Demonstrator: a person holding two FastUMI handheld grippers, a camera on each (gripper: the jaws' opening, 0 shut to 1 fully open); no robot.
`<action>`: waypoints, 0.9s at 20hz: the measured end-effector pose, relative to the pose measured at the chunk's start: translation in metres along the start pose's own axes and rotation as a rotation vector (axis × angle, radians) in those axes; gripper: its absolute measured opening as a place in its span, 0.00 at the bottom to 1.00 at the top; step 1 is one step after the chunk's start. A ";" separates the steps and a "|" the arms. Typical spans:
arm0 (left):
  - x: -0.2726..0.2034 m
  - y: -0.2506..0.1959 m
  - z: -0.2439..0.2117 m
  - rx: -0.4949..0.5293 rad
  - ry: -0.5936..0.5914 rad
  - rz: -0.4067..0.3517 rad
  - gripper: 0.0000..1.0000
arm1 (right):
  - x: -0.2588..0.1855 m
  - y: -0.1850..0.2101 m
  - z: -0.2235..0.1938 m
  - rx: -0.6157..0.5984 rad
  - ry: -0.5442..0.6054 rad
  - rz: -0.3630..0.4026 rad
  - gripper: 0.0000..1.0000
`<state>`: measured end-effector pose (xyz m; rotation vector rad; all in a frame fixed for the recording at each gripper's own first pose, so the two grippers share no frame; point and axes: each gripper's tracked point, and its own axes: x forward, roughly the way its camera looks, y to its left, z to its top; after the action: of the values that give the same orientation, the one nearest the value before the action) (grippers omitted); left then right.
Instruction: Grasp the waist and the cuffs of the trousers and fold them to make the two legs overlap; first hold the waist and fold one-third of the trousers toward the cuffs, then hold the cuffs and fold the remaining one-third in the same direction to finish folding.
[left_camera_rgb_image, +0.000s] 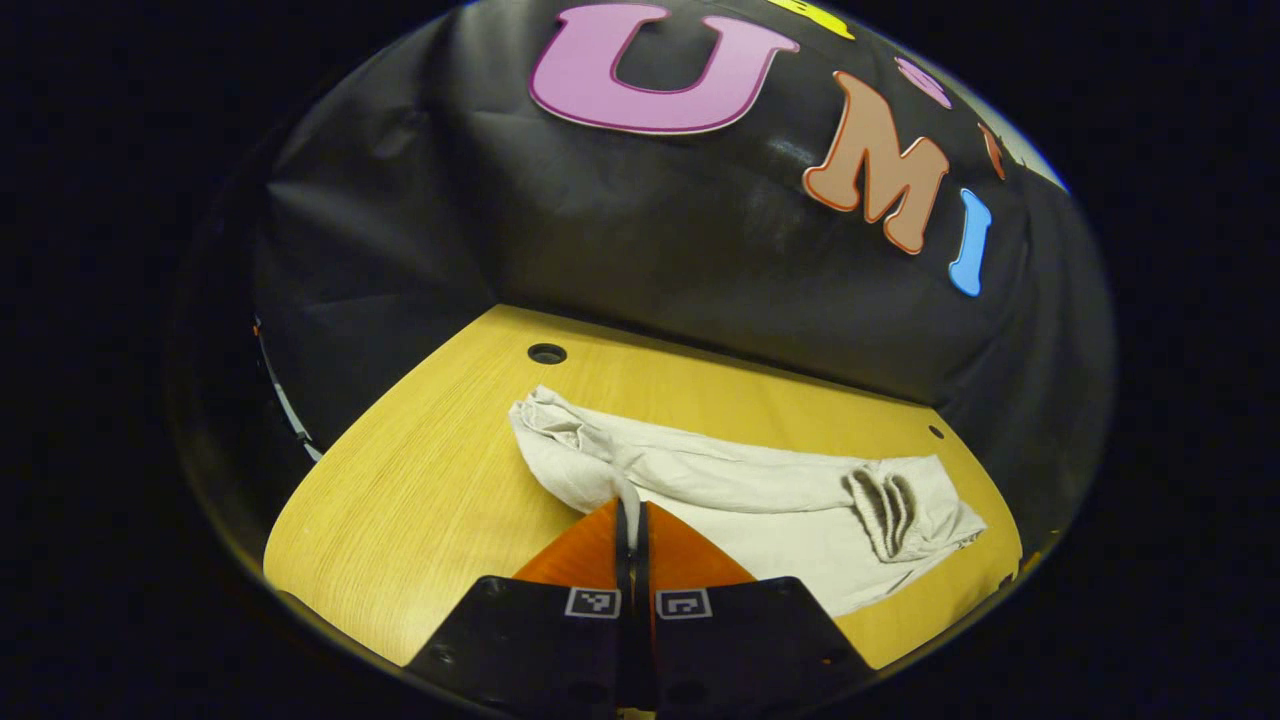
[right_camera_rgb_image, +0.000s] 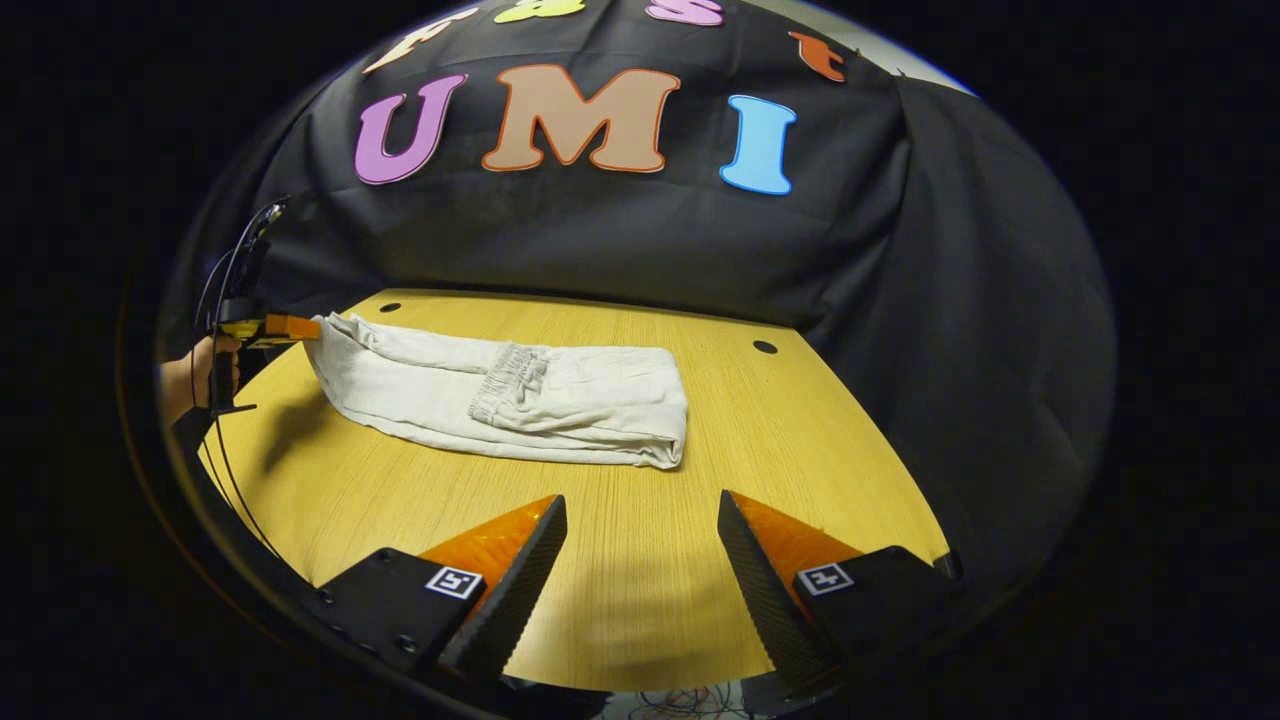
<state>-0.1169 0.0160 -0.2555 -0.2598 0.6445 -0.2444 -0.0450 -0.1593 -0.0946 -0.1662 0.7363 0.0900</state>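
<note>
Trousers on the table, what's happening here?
A person is folding pale trousers on the wooden table with two handheld grippers. The waist has already been folded over toward the cuffs. The left gripper is shut on the cuff end, a hand holding it. The right gripper is open above bare table, apart from the cloth.

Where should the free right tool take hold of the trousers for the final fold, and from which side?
Probably the cuff end, beside the left tool, which already pinches a corner there. The waist is already folded onto the legs, so this end is the loose one. Come in low from the table's near edge; the right tool is open.
</note>
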 end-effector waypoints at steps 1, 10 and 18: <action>0.001 -0.012 0.005 0.009 -0.005 -0.010 0.00 | 0.001 -0.005 0.000 0.005 -0.005 0.006 0.99; 0.002 -0.127 0.038 0.032 -0.068 -0.073 0.00 | 0.031 -0.066 0.016 0.014 -0.036 0.071 0.98; 0.008 -0.210 0.052 0.083 -0.082 -0.123 0.00 | 0.048 -0.107 0.026 0.044 -0.063 0.107 0.98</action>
<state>-0.1086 -0.1749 -0.1538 -0.2291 0.5362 -0.3757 0.0227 -0.2583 -0.0951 -0.0819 0.6839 0.1807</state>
